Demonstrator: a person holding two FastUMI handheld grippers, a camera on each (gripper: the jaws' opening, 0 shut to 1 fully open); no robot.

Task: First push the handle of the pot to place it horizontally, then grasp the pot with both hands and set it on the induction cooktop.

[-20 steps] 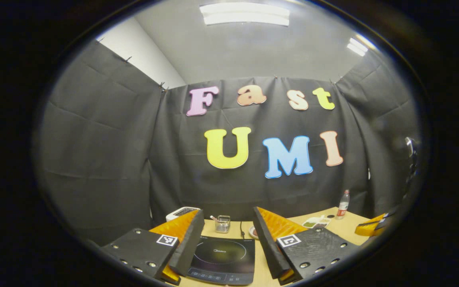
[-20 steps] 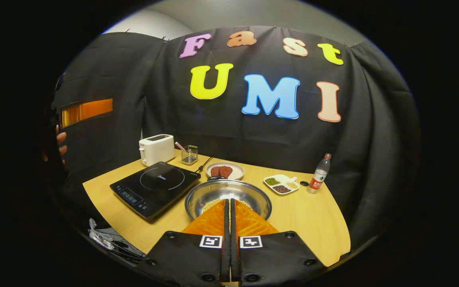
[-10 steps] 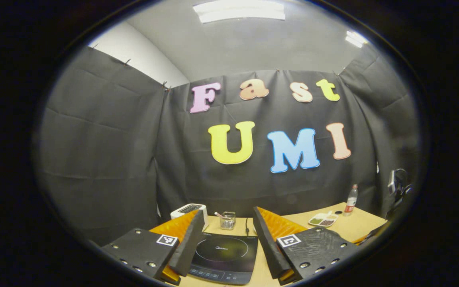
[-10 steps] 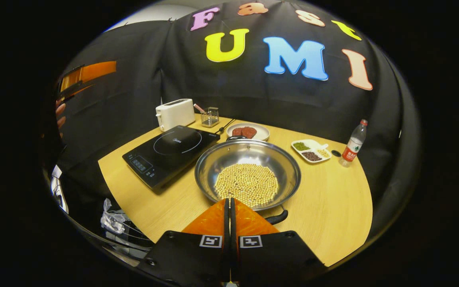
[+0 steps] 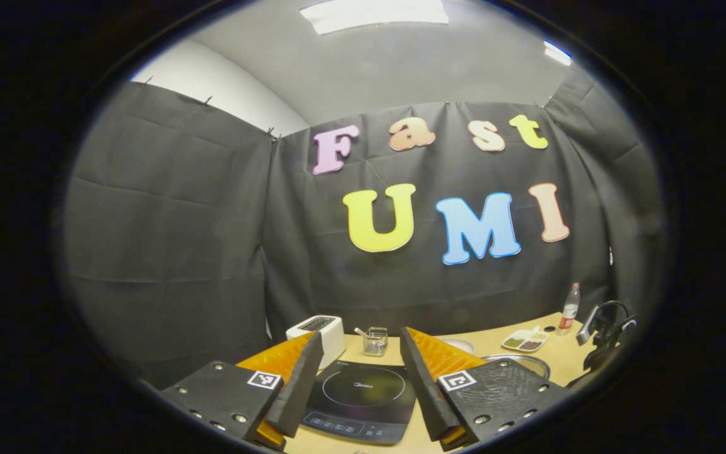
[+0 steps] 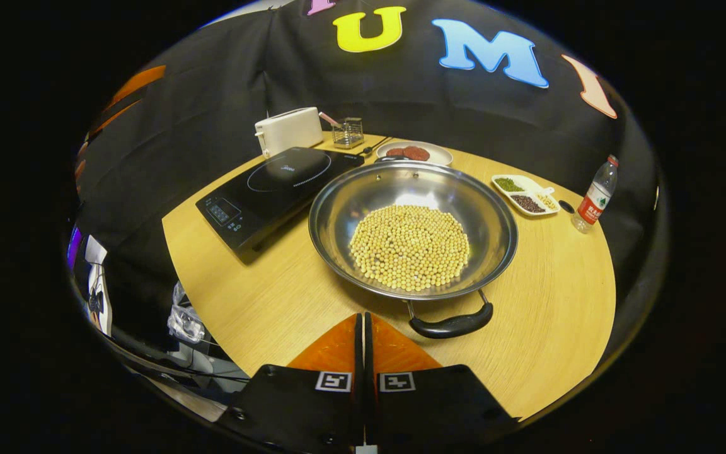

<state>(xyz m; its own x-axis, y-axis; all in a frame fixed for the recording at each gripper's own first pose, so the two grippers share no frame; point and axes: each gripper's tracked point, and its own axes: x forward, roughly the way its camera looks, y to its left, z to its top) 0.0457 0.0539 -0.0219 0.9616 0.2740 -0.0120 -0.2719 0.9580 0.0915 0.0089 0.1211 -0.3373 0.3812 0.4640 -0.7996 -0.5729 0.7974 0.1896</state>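
Observation:
A steel pot (image 6: 363, 195) holding yellow beans (image 6: 410, 246) sits mid-table, right of the black induction cooktop (image 6: 275, 186). Its near black handle (image 6: 451, 325) points toward me; the far handle (image 6: 388, 159) lies by a plate. My right gripper (image 6: 362, 315) is shut with nothing between its fingers, hovering just short of the near handle and left of it. In the left gripper view, my left gripper (image 5: 360, 337) stands open above the cooktop (image 5: 360, 400), and the pot's rim (image 5: 520, 360) peeks out behind the right finger.
A white toaster (image 6: 288, 129) and a wire basket (image 6: 347, 132) stand behind the cooktop. A plate of brown food (image 6: 414, 152), a divided dish (image 6: 525, 192) and a bottle (image 6: 595, 198) line the back right. The round wooden table (image 6: 262, 296) drops off close to my right gripper.
My right gripper pulled back and tipped downward, so the whole pot and its near handle came into view. The left gripper swung slightly right, still open; the pot's rim now shows.

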